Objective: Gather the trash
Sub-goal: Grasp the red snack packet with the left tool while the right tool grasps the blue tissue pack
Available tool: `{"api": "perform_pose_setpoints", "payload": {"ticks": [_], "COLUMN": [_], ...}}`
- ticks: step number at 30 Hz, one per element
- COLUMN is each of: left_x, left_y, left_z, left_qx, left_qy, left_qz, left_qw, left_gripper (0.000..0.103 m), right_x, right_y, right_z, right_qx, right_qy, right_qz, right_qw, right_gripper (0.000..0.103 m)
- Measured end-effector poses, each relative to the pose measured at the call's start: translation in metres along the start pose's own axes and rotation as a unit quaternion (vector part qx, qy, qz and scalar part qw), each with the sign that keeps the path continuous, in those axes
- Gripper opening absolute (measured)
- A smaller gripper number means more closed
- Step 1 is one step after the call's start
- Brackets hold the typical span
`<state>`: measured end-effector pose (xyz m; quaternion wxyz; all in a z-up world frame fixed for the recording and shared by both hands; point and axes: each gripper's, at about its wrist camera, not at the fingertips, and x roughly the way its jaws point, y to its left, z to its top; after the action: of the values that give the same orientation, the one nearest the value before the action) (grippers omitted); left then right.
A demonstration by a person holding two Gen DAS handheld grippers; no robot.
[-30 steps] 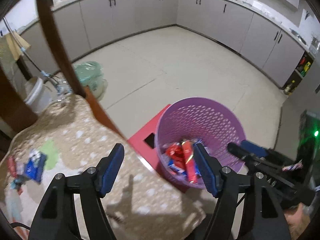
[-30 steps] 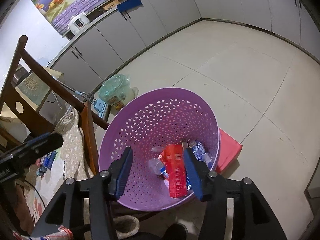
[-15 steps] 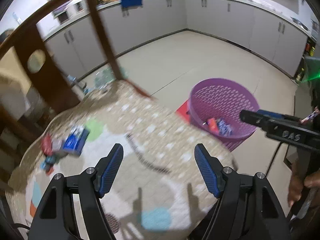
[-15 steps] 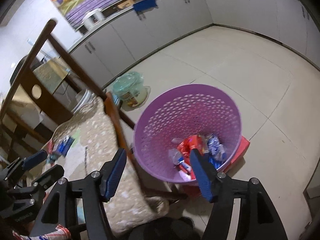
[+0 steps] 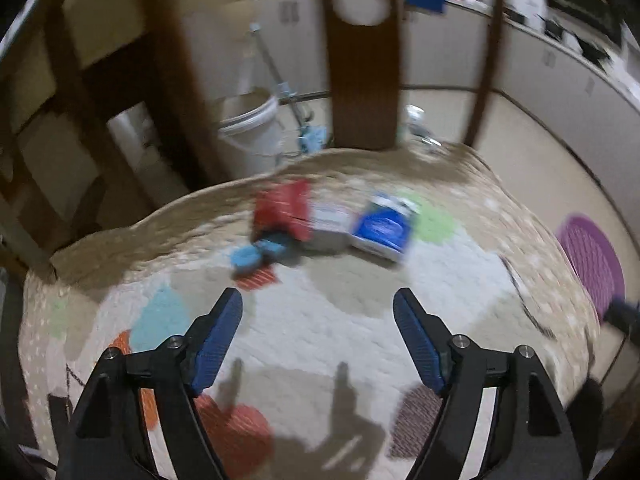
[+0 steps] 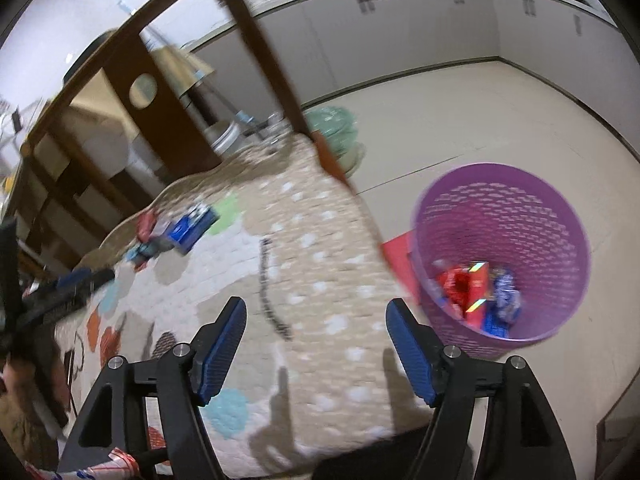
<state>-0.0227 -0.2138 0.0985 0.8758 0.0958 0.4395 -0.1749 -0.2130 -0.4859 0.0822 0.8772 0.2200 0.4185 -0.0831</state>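
Patterned cloth covered the table (image 5: 328, 320); wrappers (image 5: 332, 224) lay near its far edge; left gripper (image 5: 318, 338) and right gripper (image 6: 316, 340), fingers just spreading, held nothing; next, reaching them, then basket (image 6: 500, 216).

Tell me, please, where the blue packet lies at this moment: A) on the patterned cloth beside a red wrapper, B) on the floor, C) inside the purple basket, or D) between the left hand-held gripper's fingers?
A: the blue packet lies on the patterned cloth, near the red wrapper.
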Motion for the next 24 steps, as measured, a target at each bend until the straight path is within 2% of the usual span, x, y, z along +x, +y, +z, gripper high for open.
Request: {"api": "perform_pose_setpoints", "payload": {"ticks": [5,9,11,16,19,21,23,24], "left_x": [0.042,0.075,0.091,0.125,0.14,0.141,0.132,0.128], "left_y": [0.037,0.047,0.05,0.055,0.059,0.062,0.068,0.07], "left_z": [0.03,0.05,0.059,0.068,0.066,0.061,0.058,0.057], "left_qx": [-0.047,-0.06,-0.059,-0.079,-0.107,-0.123,-0.138,-0.142], "left_qy": [0.011,0.019,0.021,0.042,0.072,0.083,0.083,0.085], "left_qz": [-0.012,-0.033,-0.042,-0.061,-0.084,-0.097,-0.101,-0.103], "left_qw": [0.9987,0.9975,0.9971,0.9941,0.988,0.9841,0.9818,0.9808], "left_gripper": [0.078,0.078,0.083,0.084,0.084,0.073,0.05,0.05], "right_x": [0.024,0.042,0.049,0.067,0.078,0.086,0.092,0.096], "right_y": [0.028,0.037,0.038,0.04,0.046,0.053,0.062,0.069], "right_z": [-0.001,0.0,0.0,0.003,0.008,0.012,0.017,0.021], "right_qx": [-0.02,-0.027,-0.028,-0.033,-0.036,-0.04,-0.045,-0.049], "right_qy": [0.023,0.04,0.047,0.061,0.068,0.072,0.073,0.073], "right_qz": [0.014,0.017,0.016,0.014,0.017,0.023,0.032,0.038], "right_qw": [0.999,0.999,0.998,0.997,0.997,0.996,0.996,0.995], "right_gripper": [0.077,0.077,0.077,0.077,0.077,0.077,0.077,0.077]}}
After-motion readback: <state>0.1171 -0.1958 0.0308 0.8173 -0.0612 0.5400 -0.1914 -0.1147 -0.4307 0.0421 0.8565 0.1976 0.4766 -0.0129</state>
